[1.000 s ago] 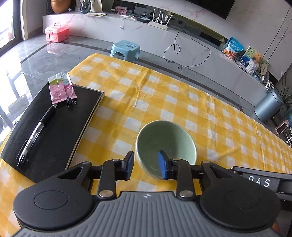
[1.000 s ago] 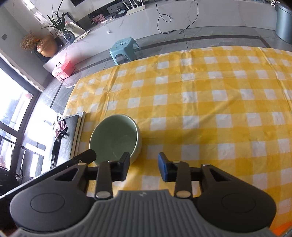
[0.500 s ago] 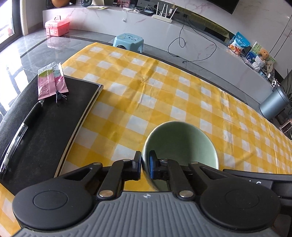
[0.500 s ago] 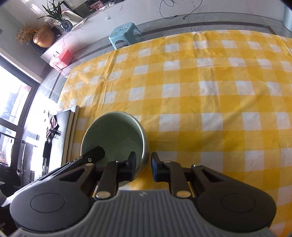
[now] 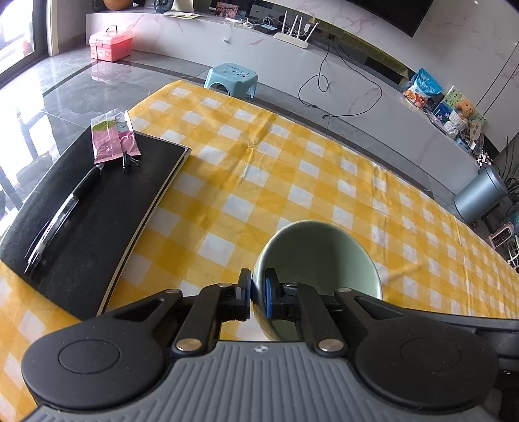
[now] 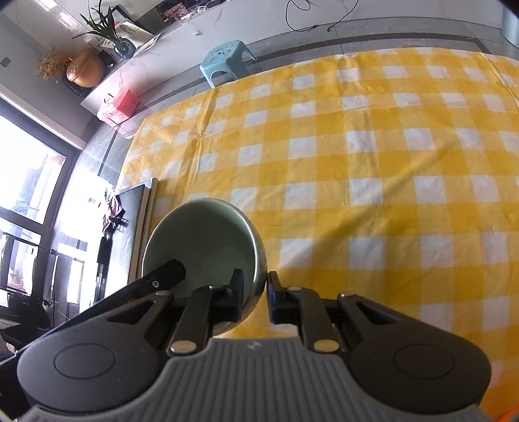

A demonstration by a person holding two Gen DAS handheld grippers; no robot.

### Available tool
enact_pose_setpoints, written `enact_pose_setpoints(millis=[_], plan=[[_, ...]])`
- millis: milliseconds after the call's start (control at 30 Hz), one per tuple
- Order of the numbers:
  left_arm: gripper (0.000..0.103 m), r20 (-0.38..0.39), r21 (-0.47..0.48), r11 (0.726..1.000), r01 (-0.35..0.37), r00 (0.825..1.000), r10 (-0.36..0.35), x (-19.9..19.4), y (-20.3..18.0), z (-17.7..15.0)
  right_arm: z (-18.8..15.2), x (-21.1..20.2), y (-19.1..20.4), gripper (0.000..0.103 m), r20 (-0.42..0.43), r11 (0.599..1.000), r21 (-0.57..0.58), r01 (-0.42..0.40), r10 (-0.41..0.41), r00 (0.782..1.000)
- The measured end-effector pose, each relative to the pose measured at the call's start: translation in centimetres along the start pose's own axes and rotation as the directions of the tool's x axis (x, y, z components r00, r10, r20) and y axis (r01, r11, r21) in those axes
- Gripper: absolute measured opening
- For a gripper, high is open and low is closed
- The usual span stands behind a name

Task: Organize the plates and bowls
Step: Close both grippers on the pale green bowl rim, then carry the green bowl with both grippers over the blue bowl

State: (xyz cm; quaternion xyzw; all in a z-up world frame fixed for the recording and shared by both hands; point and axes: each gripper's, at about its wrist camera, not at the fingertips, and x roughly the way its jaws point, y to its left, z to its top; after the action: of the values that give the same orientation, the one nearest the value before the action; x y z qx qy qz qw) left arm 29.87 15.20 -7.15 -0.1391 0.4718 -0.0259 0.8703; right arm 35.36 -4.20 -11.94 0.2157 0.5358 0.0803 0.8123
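The pale green bowl [image 5: 319, 256] is on the near part of the yellow checked tablecloth [image 5: 259, 181], just right of the black notebook [image 5: 97, 207]. The left gripper [image 5: 258, 293] grasps its left rim, one finger inside and one outside. The right gripper [image 6: 256, 297] is clenched on the right rim in the same way.

Home living room; checked tablecloth [image 5: 292, 181], plastic stool [image 5: 232, 76], router [image 5: 293, 32], houseplant [image 6: 103, 29]
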Motion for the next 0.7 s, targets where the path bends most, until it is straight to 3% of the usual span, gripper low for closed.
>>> enact_pose_setpoints(millis=[300,700], plan=[[0.009,0.041,0.009,1.0,0.03,0.999,-0.031,-7.2,-3.7,-4.6,-5.5,-8.7,-2.1,0.012,0.046,0.998,0.05,-0.034,0.031,0.998],[0.009,0.049,0.053,0.992,0.113,0.992,-0.116,-12.9,-9.5,-12.0,-13.5,-19.7,-8.3,0.013,0.15,0.991,0.131,-0.041,0.021,0.988]])
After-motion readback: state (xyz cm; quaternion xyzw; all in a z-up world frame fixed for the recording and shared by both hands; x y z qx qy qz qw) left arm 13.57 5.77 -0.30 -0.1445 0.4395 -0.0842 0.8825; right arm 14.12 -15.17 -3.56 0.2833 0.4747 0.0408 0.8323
